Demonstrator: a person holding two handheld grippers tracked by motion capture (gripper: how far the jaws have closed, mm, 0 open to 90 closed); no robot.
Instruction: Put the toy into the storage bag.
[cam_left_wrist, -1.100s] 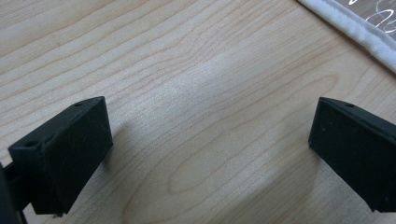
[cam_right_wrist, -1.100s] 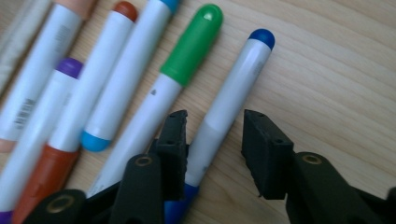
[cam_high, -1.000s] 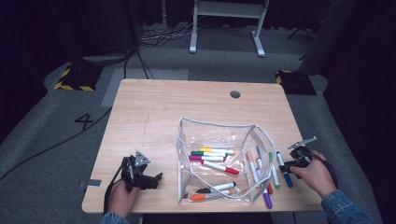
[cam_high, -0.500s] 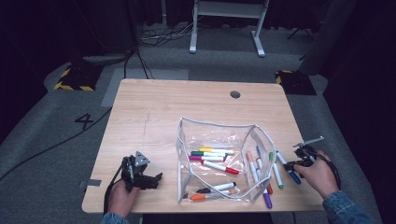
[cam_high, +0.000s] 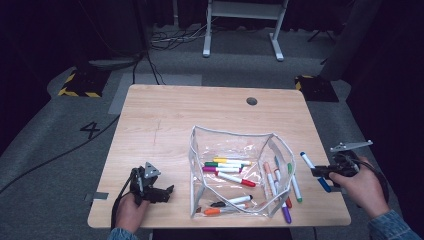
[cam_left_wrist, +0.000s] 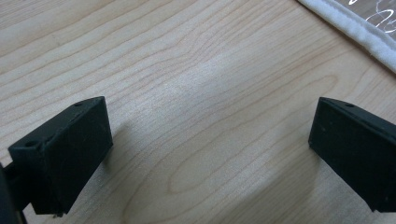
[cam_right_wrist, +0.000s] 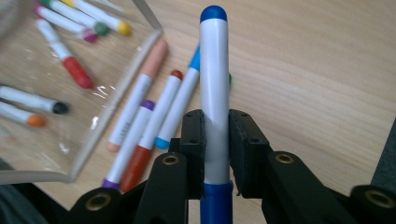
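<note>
My right fingers (cam_right_wrist: 215, 140) pinch the blue marker (cam_right_wrist: 214, 84) around its barrel, lifted clear of the bench (cam_high: 165, 115) beside the pouch (cam_high: 235, 172) (its likely home), while my left fingers (cam_left_wrist: 205, 154) rest open over bare wood, out of the way.

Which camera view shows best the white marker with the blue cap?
The right gripper view: the white marker with the blue cap stands large between the right tongs, pads pressing its barrel. The high view shows it small, beside the table edge.
</note>
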